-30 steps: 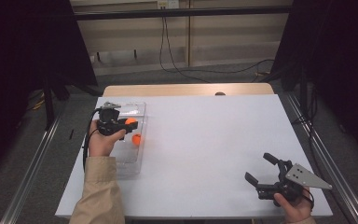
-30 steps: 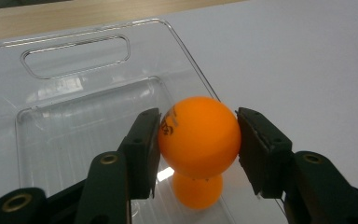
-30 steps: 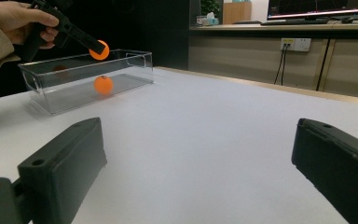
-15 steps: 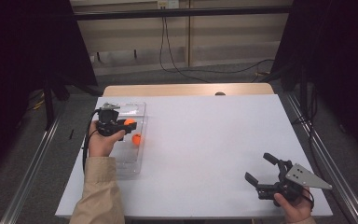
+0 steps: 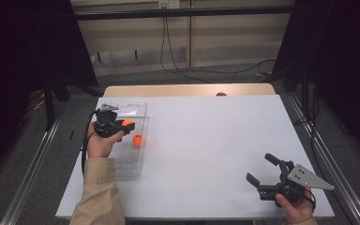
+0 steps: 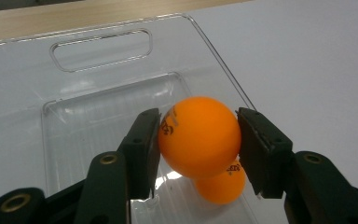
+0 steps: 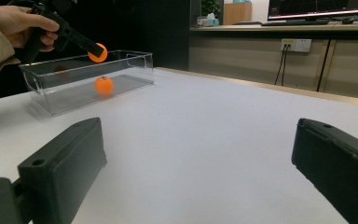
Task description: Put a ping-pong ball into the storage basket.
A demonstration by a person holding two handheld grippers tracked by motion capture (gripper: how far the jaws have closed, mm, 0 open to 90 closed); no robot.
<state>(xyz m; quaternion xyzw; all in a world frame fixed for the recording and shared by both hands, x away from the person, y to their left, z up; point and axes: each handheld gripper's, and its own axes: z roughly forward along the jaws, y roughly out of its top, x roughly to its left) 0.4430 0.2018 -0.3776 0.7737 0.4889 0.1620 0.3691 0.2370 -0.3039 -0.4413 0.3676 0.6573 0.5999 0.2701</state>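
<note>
Orange ball (image 6: 199, 137) sits clamped between the two black jaws of the left gripper (image 6: 198, 151), one pad pressed against each side of it, so the jaws are closed only as far as the ball's width lets them. Going from the biggest thing down: the white table (image 5: 215, 140) spreads out under everything, bare ahead of both sets of fingers. On it, below and just beyond the left gripper's fingertips, stands the clear plastic bin (image 6: 98, 60), long and shallow-walled, with a slot handle cut in its far rim. The left gripper, seen in the high view (image 5: 122, 125), hangs over the bin with the held ball lifted above the bin's floor; in the right gripper view the ball (image 7: 97, 52) shows at about rim height. The right gripper (image 5: 262, 169) rests low near the table's near right corner, well apart from the bin, its jaws standing wide apart with nothing between them and only white table ahead of the pads (image 7: 63, 163). Smallest is a second orange ball (image 6: 220, 182), lying on the bin's floor directly beneath the held one; from the left gripper view the two look as if they may touch, though the right gripper view shows a clear gap between them (image 7: 104, 86).
</note>
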